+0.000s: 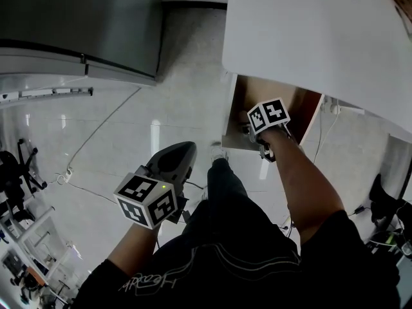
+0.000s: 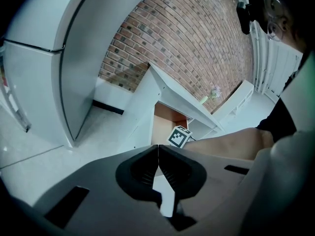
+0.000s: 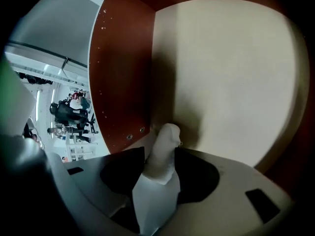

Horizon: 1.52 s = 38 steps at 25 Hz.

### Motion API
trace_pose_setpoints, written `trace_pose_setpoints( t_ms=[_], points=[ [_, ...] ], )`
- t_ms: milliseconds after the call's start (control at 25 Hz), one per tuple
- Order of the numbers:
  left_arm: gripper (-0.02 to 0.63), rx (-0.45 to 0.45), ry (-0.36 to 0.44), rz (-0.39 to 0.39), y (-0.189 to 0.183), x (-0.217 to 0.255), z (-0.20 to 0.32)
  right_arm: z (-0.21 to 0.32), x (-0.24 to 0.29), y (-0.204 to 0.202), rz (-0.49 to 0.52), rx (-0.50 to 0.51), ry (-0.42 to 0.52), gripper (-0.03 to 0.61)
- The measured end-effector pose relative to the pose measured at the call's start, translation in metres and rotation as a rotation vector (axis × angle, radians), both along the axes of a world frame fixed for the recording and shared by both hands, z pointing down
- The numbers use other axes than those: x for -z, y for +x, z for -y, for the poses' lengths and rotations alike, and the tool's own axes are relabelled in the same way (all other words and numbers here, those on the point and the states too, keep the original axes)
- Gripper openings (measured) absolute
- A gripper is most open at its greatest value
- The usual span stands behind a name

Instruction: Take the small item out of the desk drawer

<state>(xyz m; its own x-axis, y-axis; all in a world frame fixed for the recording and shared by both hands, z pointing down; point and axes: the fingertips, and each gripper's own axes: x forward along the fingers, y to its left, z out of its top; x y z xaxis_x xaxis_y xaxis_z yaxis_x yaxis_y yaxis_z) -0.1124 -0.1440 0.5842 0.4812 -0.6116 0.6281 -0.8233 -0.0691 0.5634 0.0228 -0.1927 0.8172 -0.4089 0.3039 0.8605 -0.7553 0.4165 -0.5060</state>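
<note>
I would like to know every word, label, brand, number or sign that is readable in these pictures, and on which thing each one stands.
Dark shirt: one light cursive word, too distorted to read with certainty.
Marker cubes: black-and-white square patterns only, no letters or numbers.
No other text shows in any view.

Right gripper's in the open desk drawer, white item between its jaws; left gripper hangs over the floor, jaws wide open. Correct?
No. In the left gripper view the left gripper has its jaws together, not wide open. The rest stands: right gripper in the open desk drawer, white item between its jaws; left gripper over the floor.
</note>
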Motion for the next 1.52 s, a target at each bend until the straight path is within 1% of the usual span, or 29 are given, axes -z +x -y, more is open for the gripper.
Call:
trace_pose_setpoints(
  t_ms=[360, 560, 760, 960, 1120, 1320, 1520],
  points=[
    [0.021, 0.023, -0.001, 0.004, -0.011, 0.002, -0.001, 0.0, -0.002, 0.003, -0.036, 0.003, -0.006, 0.175],
    [0.021, 0.025, 0.004, -0.003, -0.009, 0.003, 0.0, 0.003, 0.002, 0.006, -0.044, 0.018, 0.021, 0.163],
    [0.021, 0.019, 0.005, -0.008, -0.005, 0.01, -0.004, 0.003, 0.016, 0.009, -0.036, 0.02, 0.048, 0.158],
    [0.021, 0.023, 0.016, -0.019, -0.005, 0.02, -0.011, 0.0, 0.043, 0.005, -0.003, -0.001, 0.087, 0.156],
    [0.021, 0.002, 0.019, -0.028, -0.002, 0.028, -0.019, -0.007, 0.073, -0.003, 0.051, -0.038, 0.12, 0.156],
    [0.021, -0.027, 0.043, -0.024, 0.003, 0.051, -0.032, -0.018, 0.122, -0.004, 0.107, -0.077, 0.192, 0.156],
    [0.021, -0.058, 0.075, -0.023, 0.01, 0.077, -0.053, -0.039, 0.179, 0.0, 0.169, -0.086, 0.288, 0.156]
  ],
)
